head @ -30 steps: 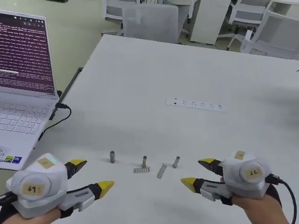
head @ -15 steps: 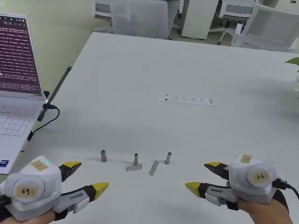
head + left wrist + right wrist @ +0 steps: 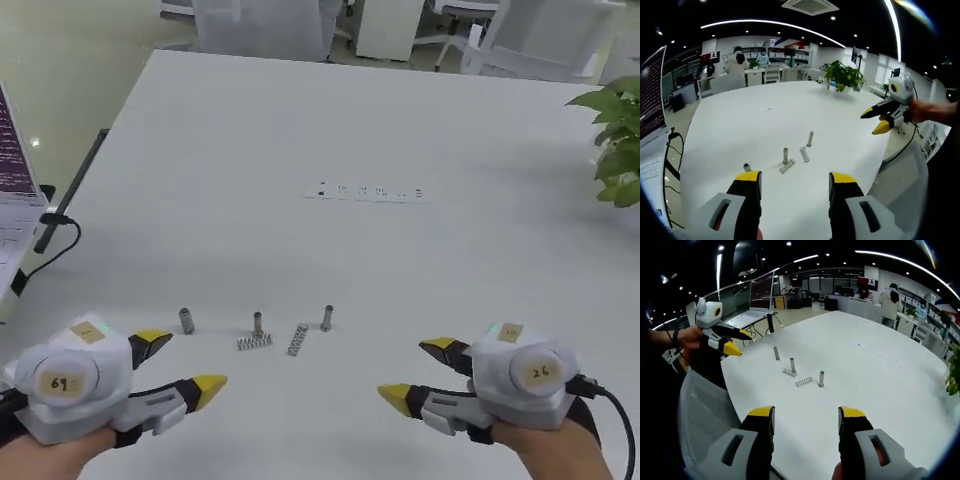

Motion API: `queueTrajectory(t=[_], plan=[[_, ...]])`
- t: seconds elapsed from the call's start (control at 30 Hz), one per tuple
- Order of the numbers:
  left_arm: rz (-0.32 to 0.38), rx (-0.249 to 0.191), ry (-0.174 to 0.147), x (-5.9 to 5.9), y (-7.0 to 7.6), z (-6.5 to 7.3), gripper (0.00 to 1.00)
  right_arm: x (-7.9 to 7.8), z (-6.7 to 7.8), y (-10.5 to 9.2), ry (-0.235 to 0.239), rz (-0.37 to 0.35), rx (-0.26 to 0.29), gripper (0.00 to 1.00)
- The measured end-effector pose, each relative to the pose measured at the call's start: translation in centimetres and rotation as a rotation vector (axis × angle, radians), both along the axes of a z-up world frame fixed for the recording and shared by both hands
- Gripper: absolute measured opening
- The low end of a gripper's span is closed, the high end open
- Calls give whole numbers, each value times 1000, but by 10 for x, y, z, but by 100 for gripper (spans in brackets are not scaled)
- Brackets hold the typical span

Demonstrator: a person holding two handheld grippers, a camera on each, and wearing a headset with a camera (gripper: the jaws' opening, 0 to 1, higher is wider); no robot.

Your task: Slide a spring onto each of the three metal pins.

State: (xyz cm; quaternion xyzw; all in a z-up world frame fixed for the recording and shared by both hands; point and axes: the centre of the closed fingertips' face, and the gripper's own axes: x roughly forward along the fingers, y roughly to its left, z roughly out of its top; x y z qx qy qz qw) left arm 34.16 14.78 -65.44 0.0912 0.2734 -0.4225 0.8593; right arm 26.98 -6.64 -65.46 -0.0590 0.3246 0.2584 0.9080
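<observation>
Three short, upright grey metal pins (image 3: 257, 323) are shown in a row at lower centre on the white table (image 3: 300, 130). Two small loose steel coil springs (image 3: 298, 339) lie just below them. The yellow-tipped left gripper (image 3: 182, 360) and right gripper (image 3: 415, 371) are held low, jaws wide and empty, presumably ready for a pick-up.

A white table (image 3: 480, 250) stretches out before me, and a white power strip (image 3: 370, 191) lies flat on it, well out toward its middle. At my far left I see a laptop (image 3: 8, 150) with its screen lit, and a black cable (image 3: 48, 250) curls on the tabletop beside it. A leafy green plant (image 3: 612, 140) leans in at my right. White chairs (image 3: 260, 25) stand past the far edge.
</observation>
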Motion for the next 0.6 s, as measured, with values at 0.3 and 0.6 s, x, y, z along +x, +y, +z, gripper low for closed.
queueTrajectory(t=[0.3,0.6], plan=[[-88,55,20,14,-24,-22,48,-10,4,-9,2,-19,-6,49],[-120,77,45,29,-44,-41,47,-24,6,-20,11,-38,-10,49]])
